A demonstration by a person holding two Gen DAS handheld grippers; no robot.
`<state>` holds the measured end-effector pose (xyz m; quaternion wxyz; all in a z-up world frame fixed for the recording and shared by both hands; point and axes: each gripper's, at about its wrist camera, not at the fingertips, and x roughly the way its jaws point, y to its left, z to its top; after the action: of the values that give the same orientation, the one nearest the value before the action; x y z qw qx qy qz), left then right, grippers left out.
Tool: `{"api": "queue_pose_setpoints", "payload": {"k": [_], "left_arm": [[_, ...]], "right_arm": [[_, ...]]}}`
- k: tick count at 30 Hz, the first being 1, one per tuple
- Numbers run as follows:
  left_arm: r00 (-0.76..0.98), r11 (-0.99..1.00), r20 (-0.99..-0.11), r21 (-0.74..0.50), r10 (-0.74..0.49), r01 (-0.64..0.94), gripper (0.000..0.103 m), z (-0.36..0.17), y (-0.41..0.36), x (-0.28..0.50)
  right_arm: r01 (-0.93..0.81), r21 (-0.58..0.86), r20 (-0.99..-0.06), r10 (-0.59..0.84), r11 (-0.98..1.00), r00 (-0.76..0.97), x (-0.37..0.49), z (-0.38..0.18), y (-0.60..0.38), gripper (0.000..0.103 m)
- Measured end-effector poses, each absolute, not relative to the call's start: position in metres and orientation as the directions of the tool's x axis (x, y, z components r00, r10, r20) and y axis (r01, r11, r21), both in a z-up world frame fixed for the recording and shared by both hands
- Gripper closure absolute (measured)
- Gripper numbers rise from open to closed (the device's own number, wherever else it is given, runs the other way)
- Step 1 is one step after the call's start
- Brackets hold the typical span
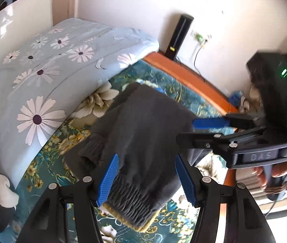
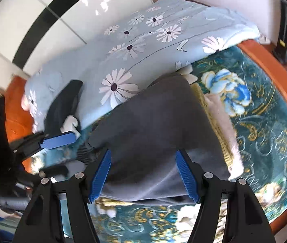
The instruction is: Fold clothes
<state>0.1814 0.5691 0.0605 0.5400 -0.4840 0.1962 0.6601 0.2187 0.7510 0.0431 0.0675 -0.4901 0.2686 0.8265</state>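
Both the left gripper [image 1: 146, 179] and right gripper [image 2: 143, 174] are hovering released over the grey sweatpants [image 1: 143, 125] lying folded on the bed [image 1: 163, 75], soft, limp cloth probably best pinched at its ribbed waistband [image 1: 131, 200].

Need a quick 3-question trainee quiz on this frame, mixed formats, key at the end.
1. True or false: the left gripper is clamped on the grey garment.
2. What lies directly under the grey garment?
A. the daisy-print quilt
B. the teal floral bedspread
C. the orange bed frame
3. Fill in: the ribbed ____ of the garment lies between the left gripper's open blue pads.

Key
1. False. Its jaws stand apart and the pads do not press the cloth; the right gripper is open too.
2. B
3. waistband
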Motion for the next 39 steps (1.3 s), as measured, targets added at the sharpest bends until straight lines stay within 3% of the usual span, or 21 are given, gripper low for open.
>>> {"api": "queue_pose_setpoints", "payload": {"k": [2,8,14,18,22,26,30,32,37,39], "left_arm": [[0.064,-0.355,-0.858,-0.277,0.509,-0.893,0.040,0.045,0.572,0.178],[0.086,-0.367,-0.884,-0.278,0.460,-0.888,0.040,0.018,0.582,0.173],[0.119,-0.351,-0.878,-0.305,0.464,-0.885,0.040,0.031,0.579,0.165],[0.110,-0.367,-0.866,-0.318,0.487,-0.874,0.040,0.046,0.563,0.161],[0.115,-0.411,-0.872,-0.336,0.476,-0.848,0.035,0.042,0.542,0.160],[0.140,-0.433,-0.865,-0.374,0.482,-0.820,0.018,0.038,0.522,0.165],[0.177,-0.448,-0.857,-0.416,0.485,-0.791,0.009,0.030,0.501,0.174],[0.197,-0.458,-0.850,-0.442,0.489,-0.771,0.000,0.027,0.490,0.178],[0.223,-0.475,-0.839,-0.477,0.496,-0.739,0.000,0.027,0.470,0.188],[0.218,-0.486,-0.844,-0.472,0.491,-0.735,0.000,0.029,0.465,0.192]], "right_arm": [[-0.403,0.339,-0.868,-0.116,-0.850,-0.483,0.221,0.037,0.755,0.035],[-0.475,0.409,-0.865,-0.166,-0.779,-0.474,0.224,0.007,0.767,0.034],[-0.520,0.458,-0.851,-0.187,-0.721,-0.490,0.229,0.003,0.774,0.034],[-0.517,0.412,-0.857,-0.126,-0.751,-0.501,0.238,0.022,0.757,0.034],[-0.534,0.384,-0.861,-0.084,-0.754,-0.501,0.257,0.026,0.733,0.034],[-0.570,0.384,-0.864,-0.063,-0.726,-0.500,0.280,0.018,0.713,0.034],[-0.596,0.398,-0.846,-0.027,-0.698,-0.533,0.303,0.014,0.701,0.019],[-0.610,0.411,-0.837,-0.016,-0.677,-0.546,0.313,0.013,0.698,0.019],[-0.631,0.403,-0.839,0.007,-0.663,-0.543,0.326,0.010,0.693,0.018],[-0.633,0.403,-0.843,0.001,-0.661,-0.538,0.330,0.008,0.690,0.010]]}}
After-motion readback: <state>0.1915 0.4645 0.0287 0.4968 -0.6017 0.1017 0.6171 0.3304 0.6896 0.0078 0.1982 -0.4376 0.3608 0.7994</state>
